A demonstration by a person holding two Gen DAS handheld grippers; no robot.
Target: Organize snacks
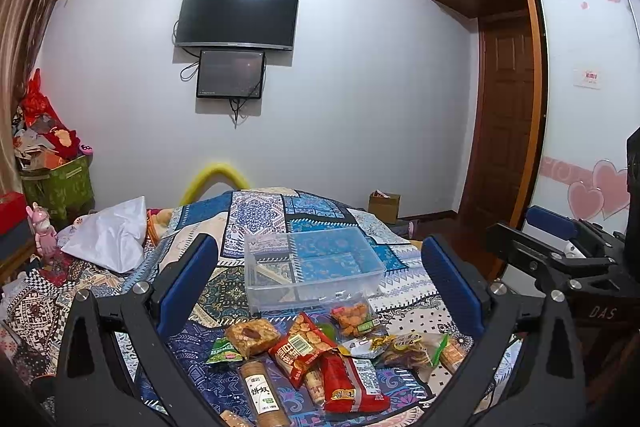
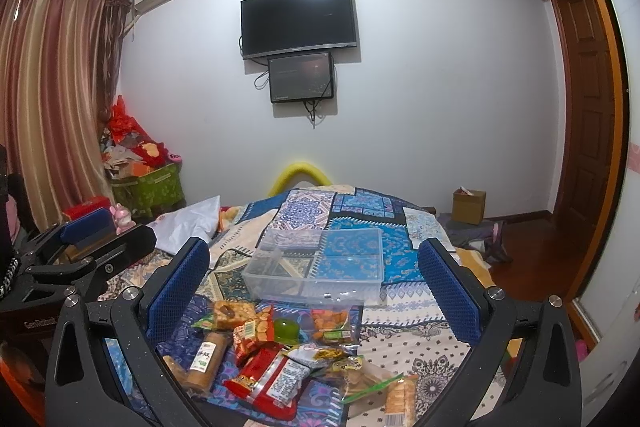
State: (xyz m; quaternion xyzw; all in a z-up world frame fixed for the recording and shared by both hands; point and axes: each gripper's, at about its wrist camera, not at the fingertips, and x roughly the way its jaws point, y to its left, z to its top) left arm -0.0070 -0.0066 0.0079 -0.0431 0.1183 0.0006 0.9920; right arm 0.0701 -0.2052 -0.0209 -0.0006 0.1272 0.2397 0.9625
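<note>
A clear plastic bin stands empty on the patterned bedspread. In front of it lies a pile of snack packets: a red packet, a biscuit roll, an orange cracker pack, a clear bag of orange snacks and a green jelly cup. My left gripper is open and empty above the pile. My right gripper is open and empty above it too; it shows at the right edge of the left wrist view.
The bedspread covers a bed. A white bag lies at its left. A green box of clutter stands in the left corner. A cardboard box sits on the floor by the wardrobe and door at the right.
</note>
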